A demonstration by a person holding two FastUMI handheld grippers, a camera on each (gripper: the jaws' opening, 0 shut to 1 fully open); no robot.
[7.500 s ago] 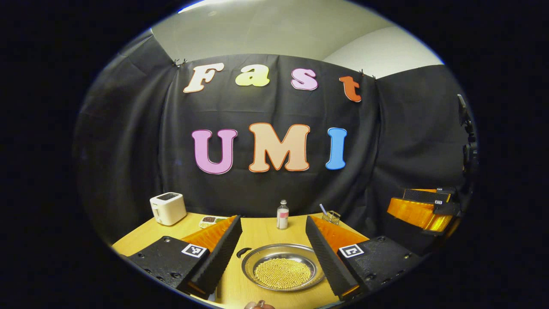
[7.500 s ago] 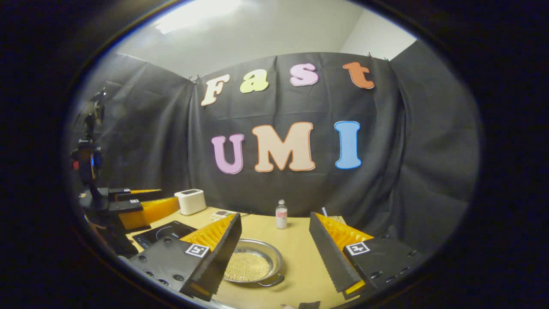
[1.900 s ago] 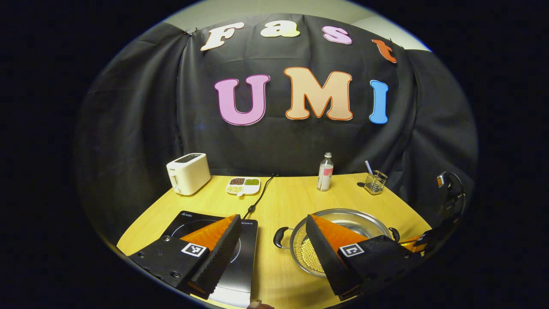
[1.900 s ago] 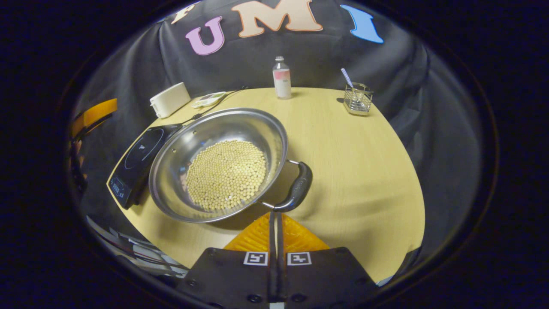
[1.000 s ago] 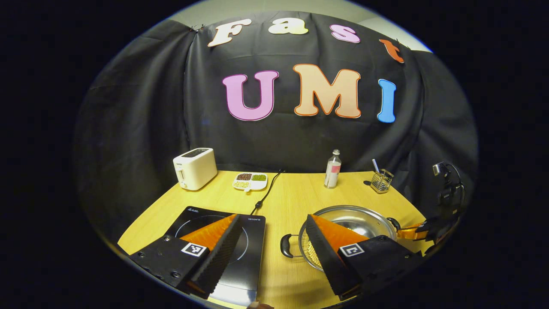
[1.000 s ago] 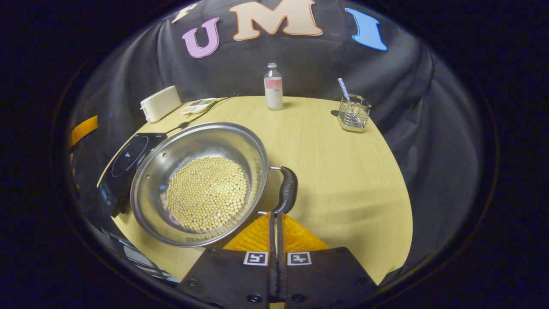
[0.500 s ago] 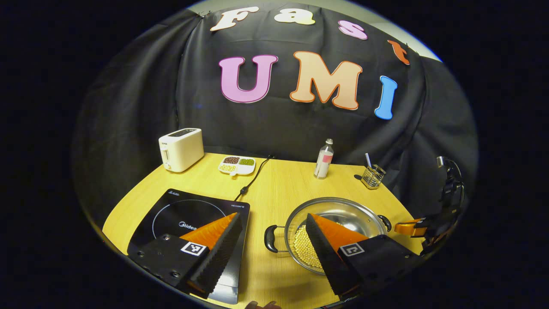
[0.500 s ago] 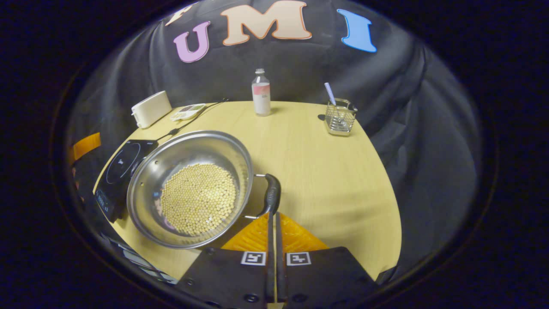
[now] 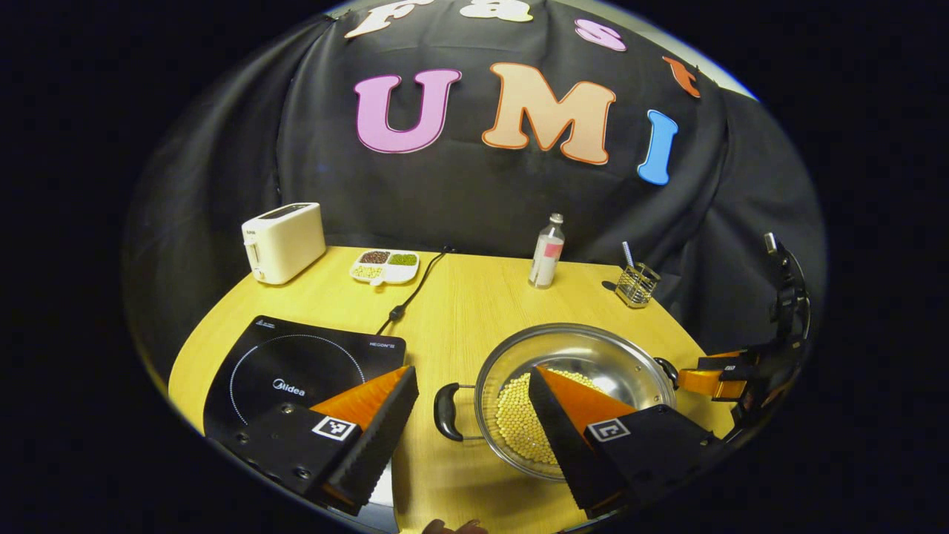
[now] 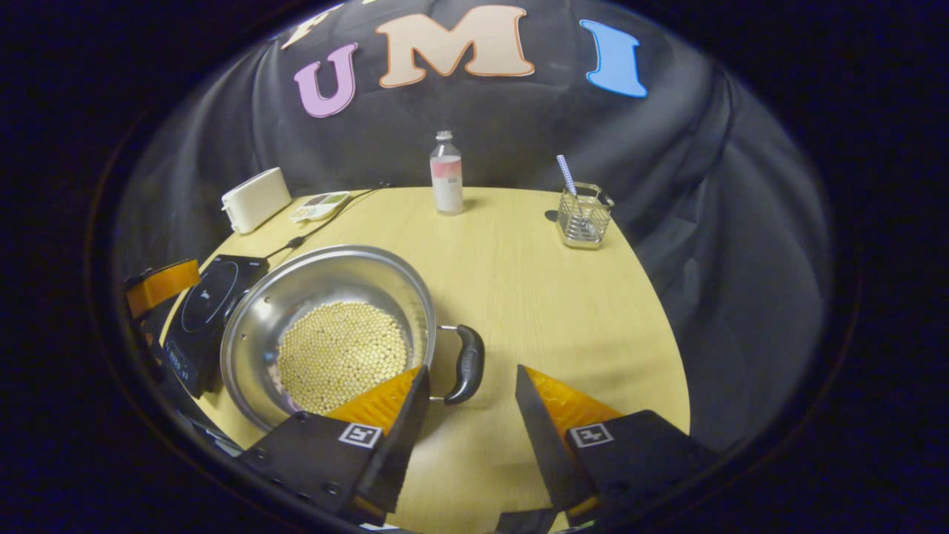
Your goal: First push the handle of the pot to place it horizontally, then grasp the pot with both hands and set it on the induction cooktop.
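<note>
The shiny steel pot [image 10: 326,334], with a layer of small pale beans in the bottom, sits on the round light-wood surface [image 10: 563,311] just right of the flat black induction cooktop [image 9: 296,363]. Both grippers are spread wide and holding nothing. The left gripper [image 9: 474,400] hovers around the pot's black left handle [image 9: 445,411], and the right gripper [image 10: 467,400] lines up on the black right handle [image 10: 468,363].

What I'd worry about: those handles are thin loops, so an off-centre pinch could slip. If one side lifts higher, the pot tips and the beans roll everywhere. It also has to clear the cooktop's edge.

Behind it all are a cream toaster [image 9: 283,242], a white divided dish of beans [image 9: 385,265], a black power cord [image 9: 415,293], a clear bottle with a pink label [image 10: 446,173] and a small wire holder [image 10: 584,215], with black cloth all round the booth.
</note>
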